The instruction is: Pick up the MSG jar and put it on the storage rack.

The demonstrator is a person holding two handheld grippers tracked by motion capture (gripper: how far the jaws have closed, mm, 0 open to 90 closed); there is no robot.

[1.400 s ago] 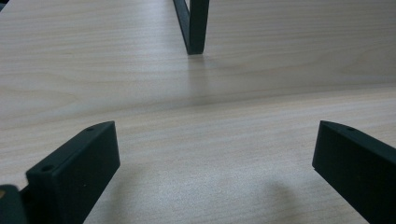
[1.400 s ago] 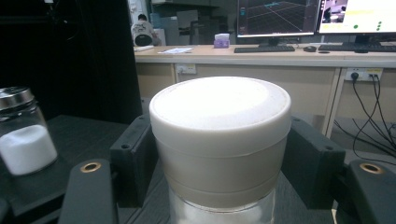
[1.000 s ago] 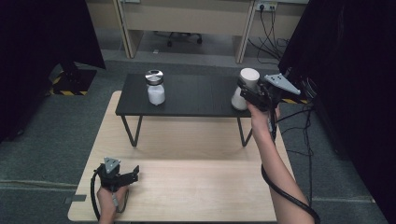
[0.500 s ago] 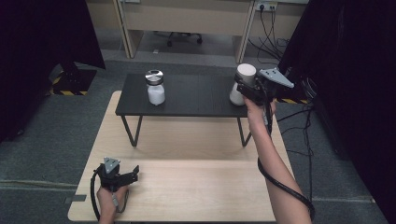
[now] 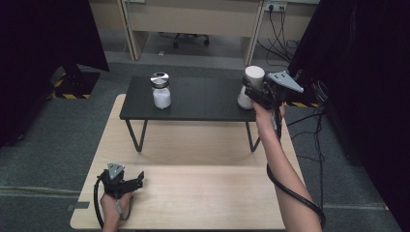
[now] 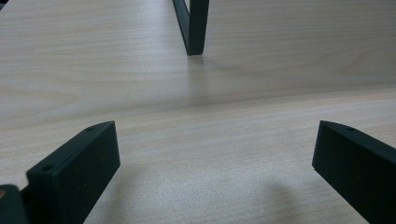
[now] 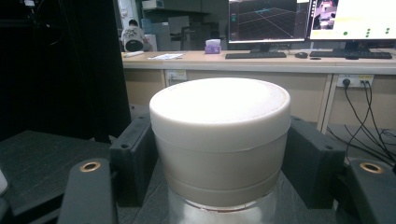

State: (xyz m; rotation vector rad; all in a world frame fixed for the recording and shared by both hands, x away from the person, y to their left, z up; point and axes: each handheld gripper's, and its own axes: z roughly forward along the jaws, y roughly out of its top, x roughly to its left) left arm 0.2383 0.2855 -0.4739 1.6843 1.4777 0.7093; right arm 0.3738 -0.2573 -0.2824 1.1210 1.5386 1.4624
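Observation:
A jar with a thick white lid (image 5: 253, 82) stands at the right end of the low black table (image 5: 203, 104). My right gripper (image 5: 251, 92) is shut on it. In the right gripper view both pads press the sides of the white lid (image 7: 219, 121), and the clear glass shows below it. I cannot tell whether the jar's base rests on the table. A second jar with a silver lid (image 5: 160, 92) stands at the table's left part. My left gripper (image 5: 138, 180) rests open on the wooden table's near left, and nothing lies between its fingers (image 6: 79, 163).
The low black table stands on a larger light wooden table (image 5: 193, 193), and one of its legs (image 6: 192, 25) is ahead of my left gripper. Black curtains hang left and right. Cables (image 5: 309, 125) lie on the floor at the right.
My right gripper has shifted slightly to the left with the white-lidded jar in it. The left gripper has not moved.

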